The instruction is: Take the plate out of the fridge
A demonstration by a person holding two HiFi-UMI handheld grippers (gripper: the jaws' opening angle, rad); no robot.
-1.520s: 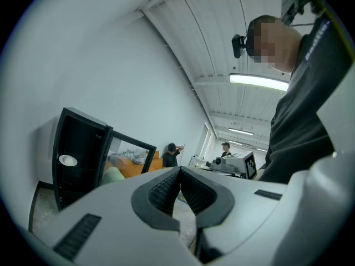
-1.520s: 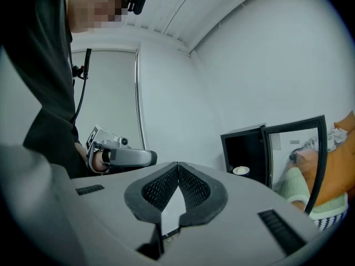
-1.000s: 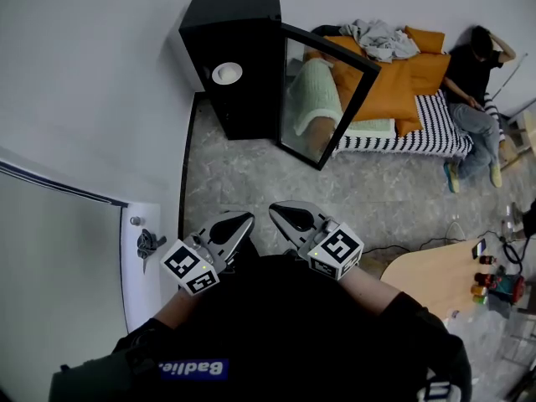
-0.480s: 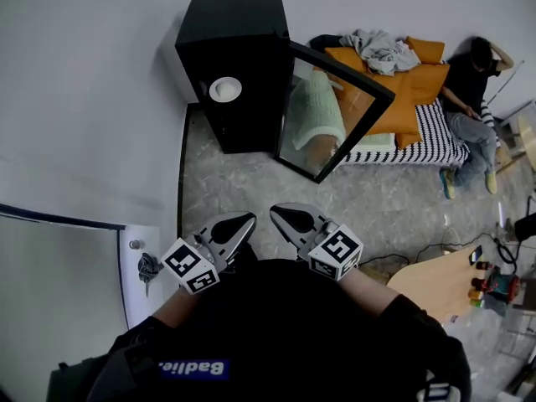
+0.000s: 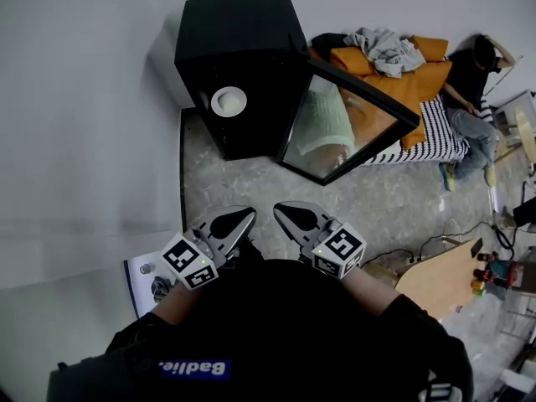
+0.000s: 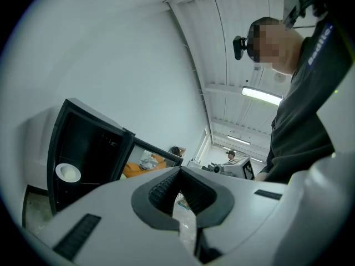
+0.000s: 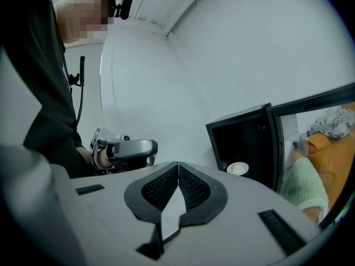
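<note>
Here, close to the person, the left gripper (image 5: 244, 219) and the right gripper (image 5: 282, 212) sit side by side above the floor (image 5: 251, 182). Both pairs of jaws are pressed together, with nothing in them. Farther off stands one black fridge (image 5: 243, 40), its door (image 5: 339, 128) swung open. One white plate (image 5: 228, 101) lies inside it.

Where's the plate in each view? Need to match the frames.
Head view: plate upper centre-left, inside the open black fridge.
Left gripper view: plate far left, below mid-height, in the fridge.
Right gripper view: plate right of centre, in the fridge.
Shared landmark: the fridge's open door.
</note>
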